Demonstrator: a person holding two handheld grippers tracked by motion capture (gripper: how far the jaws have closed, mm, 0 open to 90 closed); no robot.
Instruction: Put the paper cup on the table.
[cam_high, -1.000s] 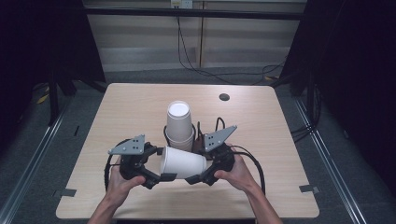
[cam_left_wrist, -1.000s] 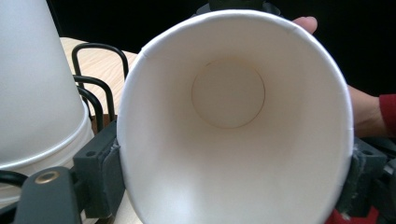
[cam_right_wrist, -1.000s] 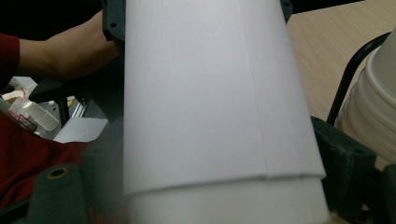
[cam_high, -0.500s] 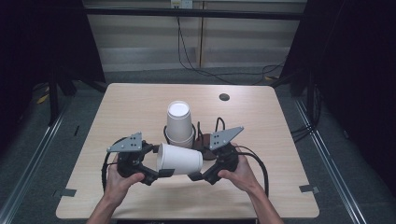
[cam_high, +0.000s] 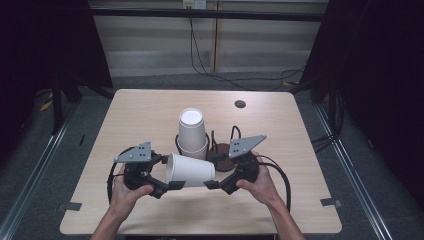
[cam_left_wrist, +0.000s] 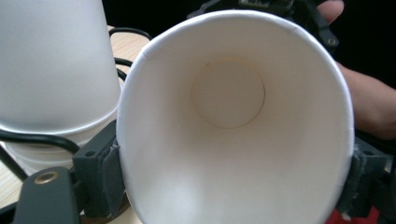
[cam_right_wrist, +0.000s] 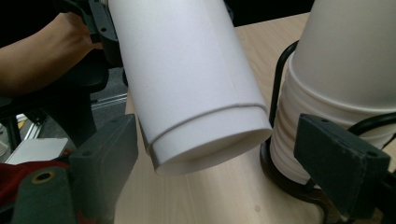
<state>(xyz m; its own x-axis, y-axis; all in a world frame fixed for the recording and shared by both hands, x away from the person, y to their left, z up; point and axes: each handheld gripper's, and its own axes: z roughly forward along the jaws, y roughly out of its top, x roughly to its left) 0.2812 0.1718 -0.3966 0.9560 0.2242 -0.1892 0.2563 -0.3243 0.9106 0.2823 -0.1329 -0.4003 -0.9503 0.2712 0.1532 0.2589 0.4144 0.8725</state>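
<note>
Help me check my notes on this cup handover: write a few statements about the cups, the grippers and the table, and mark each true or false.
1. The left gripper grips the paper cup at its rim end. True; in the left gripper view its pads press the rim on both sides.
2. The right gripper is clamped on the cup's base. False: its jaws have just been opening, and the base sits between them untouched.
3. The held cup stands upright. False: it lies on its side, above the table.
4. A stack of cups stands upside down behind the held cup. True.
5. The stack lies toppled at the table's left edge. False: it stands upright near the middle.
</note>
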